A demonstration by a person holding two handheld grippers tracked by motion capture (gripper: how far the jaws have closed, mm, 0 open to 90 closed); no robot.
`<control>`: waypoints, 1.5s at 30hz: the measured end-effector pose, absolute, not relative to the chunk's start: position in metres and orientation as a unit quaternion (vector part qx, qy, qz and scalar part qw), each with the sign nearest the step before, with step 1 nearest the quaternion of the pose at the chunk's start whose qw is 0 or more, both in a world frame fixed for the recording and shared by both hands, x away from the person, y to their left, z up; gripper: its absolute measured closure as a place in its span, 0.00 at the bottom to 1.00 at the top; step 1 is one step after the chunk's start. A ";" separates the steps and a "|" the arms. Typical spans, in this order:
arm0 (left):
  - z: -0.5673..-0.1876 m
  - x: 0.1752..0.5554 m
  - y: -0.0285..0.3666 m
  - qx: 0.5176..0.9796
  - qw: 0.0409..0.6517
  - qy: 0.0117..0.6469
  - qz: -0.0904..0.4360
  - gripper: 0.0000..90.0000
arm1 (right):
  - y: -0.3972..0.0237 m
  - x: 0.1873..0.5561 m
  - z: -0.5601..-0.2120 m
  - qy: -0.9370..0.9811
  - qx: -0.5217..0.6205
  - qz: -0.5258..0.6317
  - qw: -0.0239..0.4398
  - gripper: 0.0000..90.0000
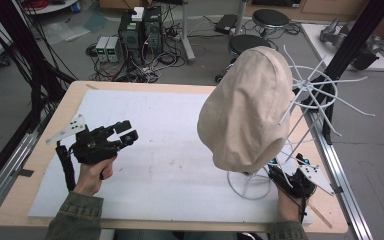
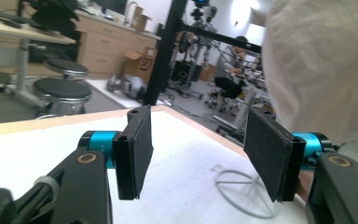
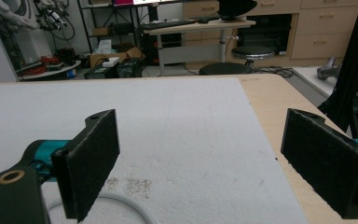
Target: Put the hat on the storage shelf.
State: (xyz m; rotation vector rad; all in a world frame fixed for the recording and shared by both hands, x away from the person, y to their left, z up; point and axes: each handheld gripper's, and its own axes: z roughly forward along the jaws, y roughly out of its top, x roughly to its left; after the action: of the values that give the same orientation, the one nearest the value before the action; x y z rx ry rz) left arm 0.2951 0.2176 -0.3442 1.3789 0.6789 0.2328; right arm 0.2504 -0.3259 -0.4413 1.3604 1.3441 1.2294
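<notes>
My left gripper, centre-left, and right gripper, lower right, both gape empty. The beige hat drapes the white wire rack, centre-right; a careless tug could topple it.

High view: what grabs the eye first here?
The big beige hat draped on a white wire rack at the right of the table, hiding most of it. Next, the left claw, open and held above the white mat at the left, pointing toward the hat. The right claw sits low by the rack's ring base; in its own view its jaws stand wide apart.
</notes>
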 end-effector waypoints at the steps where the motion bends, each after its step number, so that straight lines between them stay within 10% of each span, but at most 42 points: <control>1: -0.347 0.294 0.222 0.619 0.714 0.312 0.106 0.47 | -0.326 0.250 -0.441 0.536 0.543 0.490 0.421 0.12; 32: -0.410 0.267 0.318 0.540 0.702 0.412 0.213 0.45 | -0.328 0.250 -0.441 0.532 0.547 0.495 0.416 0.12; 45: -0.429 0.256 0.331 0.506 0.586 0.519 0.362 0.31 | -0.327 0.250 -0.441 0.535 0.543 0.496 0.416 0.12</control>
State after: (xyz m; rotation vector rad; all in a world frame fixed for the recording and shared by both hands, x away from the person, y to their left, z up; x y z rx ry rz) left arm 0.2559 0.3305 -0.4292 1.1794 1.2106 0.8445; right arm 0.2501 -0.3269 -0.4412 1.3641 1.3423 1.2462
